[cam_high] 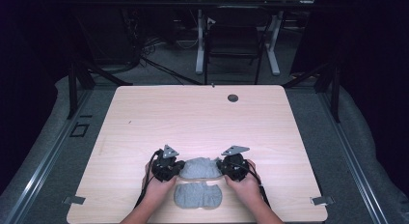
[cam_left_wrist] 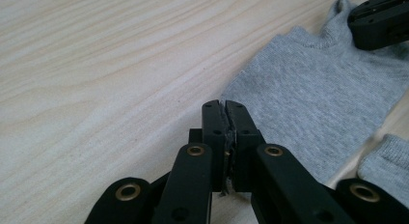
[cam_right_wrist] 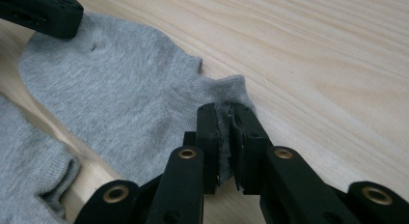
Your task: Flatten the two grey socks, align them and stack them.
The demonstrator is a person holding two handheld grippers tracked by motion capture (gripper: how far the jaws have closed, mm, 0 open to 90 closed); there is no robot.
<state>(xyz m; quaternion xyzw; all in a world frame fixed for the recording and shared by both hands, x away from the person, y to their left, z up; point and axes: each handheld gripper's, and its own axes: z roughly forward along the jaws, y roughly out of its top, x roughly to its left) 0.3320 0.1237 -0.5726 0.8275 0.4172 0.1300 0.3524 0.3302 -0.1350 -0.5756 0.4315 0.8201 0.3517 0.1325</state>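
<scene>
Left hand-held gripper pinched shut on one end of the far grey sock, right hand-held gripper clamped on the cuff at the other end, sock stretched flat between them near the front of the desk. Only thin bites of fabric in both jaws, so likely to slip free on any hard pull or lift. Second sock just beside, toward the person, easily snagged or dragged along.

I am working with bare table stretching ahead and to both sides. A second sock is lying just behind, between my hands.
</scene>
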